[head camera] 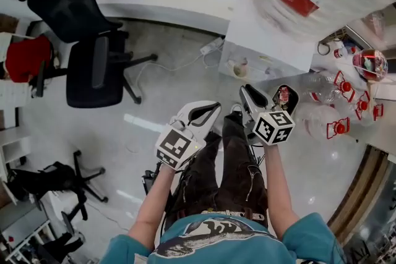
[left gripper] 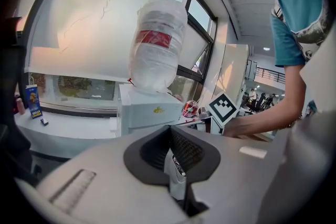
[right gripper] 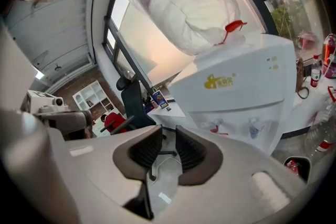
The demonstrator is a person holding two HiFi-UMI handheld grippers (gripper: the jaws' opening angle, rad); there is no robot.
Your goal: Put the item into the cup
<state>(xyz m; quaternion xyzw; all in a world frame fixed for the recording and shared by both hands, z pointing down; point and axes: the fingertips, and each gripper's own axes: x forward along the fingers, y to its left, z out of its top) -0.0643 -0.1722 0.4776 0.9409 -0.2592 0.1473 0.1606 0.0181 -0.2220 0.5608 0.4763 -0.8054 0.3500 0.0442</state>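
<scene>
- Two grippers are held out over the floor, near a table [head camera: 378, 133] on the person's right.
- The left gripper [left gripper: 169, 134] has its jaws nearly together, with a small pale item [left gripper: 176, 168] pinched between the pads. I take this to be the task's item, but too little of it shows to say what it is.
- The right gripper [right gripper: 168, 136] has a narrow gap between its jaws and nothing in it. Only the floor and a chair base show through.
- The cup is probably one of the clear vessels [head camera: 319, 88] on the table, though I cannot tell which.
- The item looks thin and pale, perhaps a wrapper or sachet. I judge it light and soft, easy to crease and not fragile.
- The best hold is a flat pinch across its middle or a firm edge, with light pressure, since smooth film may slide between the pads.
- Being so light, the item may cling to a pad, so it should be let go low over the cup's mouth.
- A clear cup is probably light too and could tip if nudged.
</scene>
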